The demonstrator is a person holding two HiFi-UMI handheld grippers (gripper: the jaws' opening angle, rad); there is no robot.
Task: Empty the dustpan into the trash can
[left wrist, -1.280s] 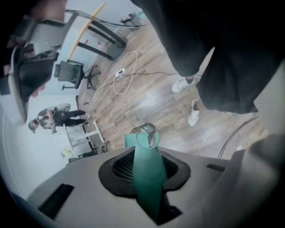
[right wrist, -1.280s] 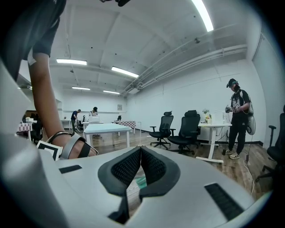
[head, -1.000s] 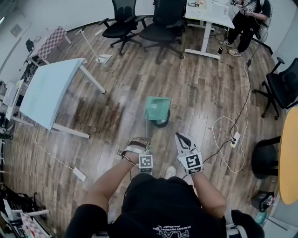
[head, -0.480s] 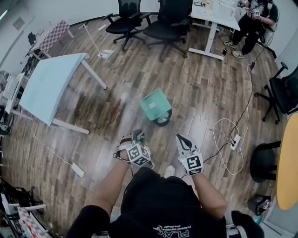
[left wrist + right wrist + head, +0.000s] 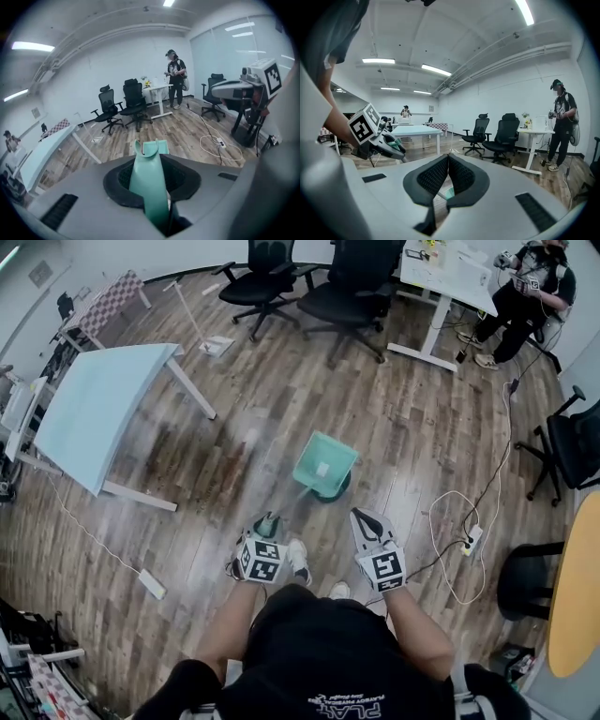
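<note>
A teal dustpan (image 5: 325,464) hangs tilted over a black trash can (image 5: 332,492) on the wood floor, just ahead of the person. Its long teal handle (image 5: 148,185) runs back between the jaws of my left gripper (image 5: 270,520), which is shut on it. In the left gripper view the pan (image 5: 157,147) shows beyond the handle's end. My right gripper (image 5: 362,515) floats to the right of the handle, apart from it. Its jaws (image 5: 448,158) are shut with nothing between them. The can's inside is hidden by the pan.
A light blue table (image 5: 101,411) stands at the left, black office chairs (image 5: 337,292) at the back. A person (image 5: 530,277) stands by a white desk (image 5: 441,266). A white cable and power strip (image 5: 472,540) lie on the floor at the right, near another chair (image 5: 574,442).
My left gripper has rolled and drawn back toward the person's body, its marker cube now facing up. The dustpan has turned and shifted right over the can. The right gripper moved a little.
</note>
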